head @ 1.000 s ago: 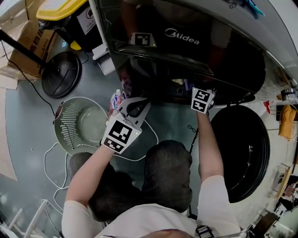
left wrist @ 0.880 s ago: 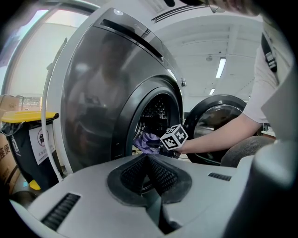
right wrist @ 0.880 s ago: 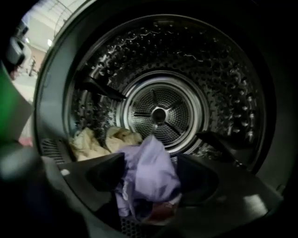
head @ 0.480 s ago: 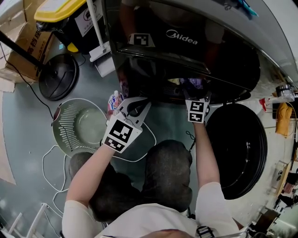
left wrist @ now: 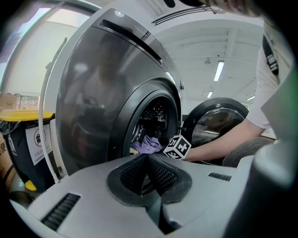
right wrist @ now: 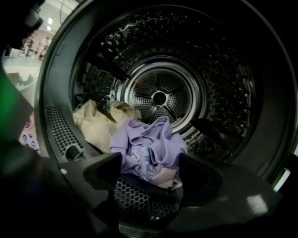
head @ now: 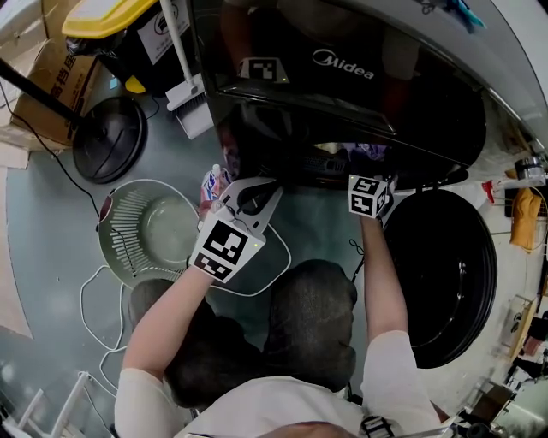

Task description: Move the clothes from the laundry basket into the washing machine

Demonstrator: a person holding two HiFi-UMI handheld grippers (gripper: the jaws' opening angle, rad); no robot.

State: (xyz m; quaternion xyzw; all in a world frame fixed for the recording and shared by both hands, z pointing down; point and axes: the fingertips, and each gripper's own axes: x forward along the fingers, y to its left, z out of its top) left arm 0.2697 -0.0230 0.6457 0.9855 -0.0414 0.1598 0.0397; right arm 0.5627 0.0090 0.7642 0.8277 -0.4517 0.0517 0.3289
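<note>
A dark Midea washing machine [head: 342, 77] stands with its round door [head: 445, 274] swung open to the right. My right gripper [right wrist: 150, 162] is at the drum's mouth with its jaws wide apart. A crumpled lavender garment [right wrist: 149, 144] lies on the drum's front lip between and just beyond them, with no pad pressing on it. Behind it lies a cream garment [right wrist: 95, 125]. In the head view only the right gripper's marker cube [head: 370, 195] shows. My left gripper [left wrist: 148, 160] hangs shut and empty above the floor, left of the drum opening. The pale green laundry basket [head: 150, 227] looks empty.
A small bottle with a pink label [head: 214, 181] stands between the basket and the machine. A white cable [head: 94, 291] loops over the floor by the person's knees. At the back left are a black round base [head: 107, 137], a broom head [head: 193, 107], a cardboard box [head: 51, 81] and a yellow-lidded bin [head: 111, 17].
The right gripper pushed into the drum's mouth and shifted slightly right; the lavender garment now shows lying loose there. The left gripper and the basket have stayed put.
</note>
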